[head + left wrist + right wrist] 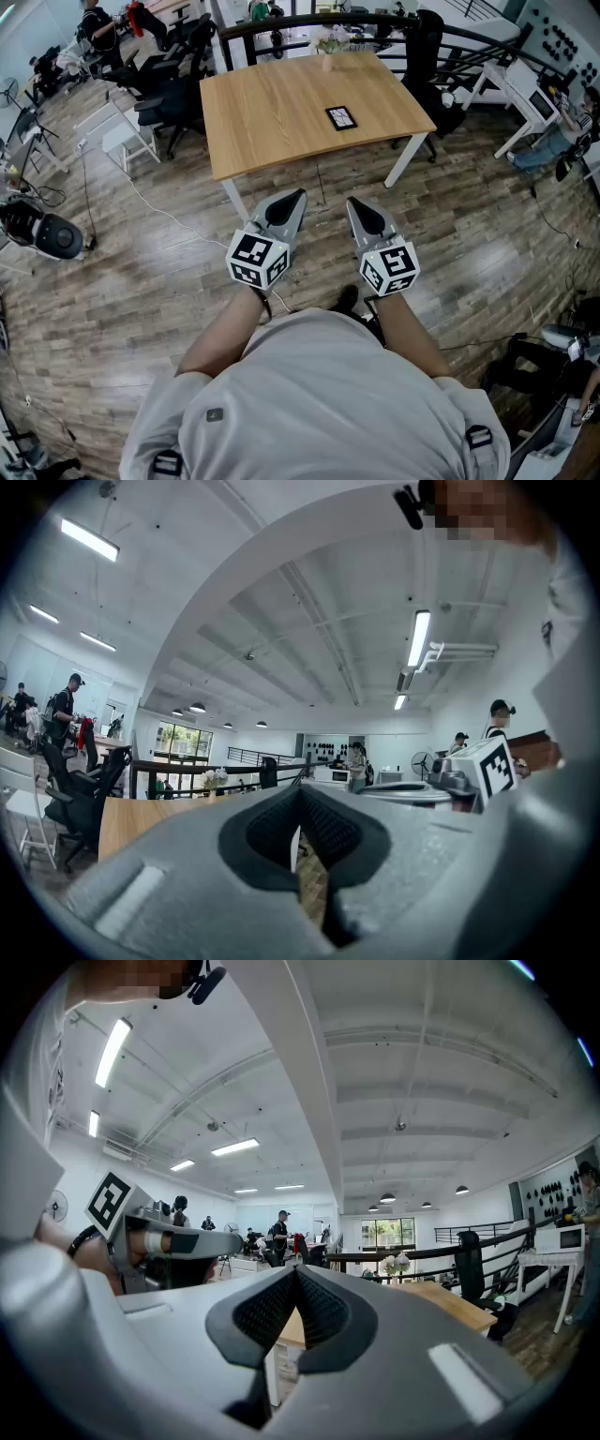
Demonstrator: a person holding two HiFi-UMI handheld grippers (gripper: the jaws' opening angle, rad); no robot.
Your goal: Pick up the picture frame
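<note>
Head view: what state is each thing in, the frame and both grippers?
Picture frame: lying flat on the table, untouched.
Left gripper: jaws shut, empty, held level, short of the table.
Right gripper: jaws shut, empty, held level, short of the table.

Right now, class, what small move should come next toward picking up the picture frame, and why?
Probably step toward the table: the picture frame lies far beyond the left gripper and right gripper, both shut and empty.

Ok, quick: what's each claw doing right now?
Left claw: closed, holding nothing.
Right claw: closed, holding nothing.
</note>
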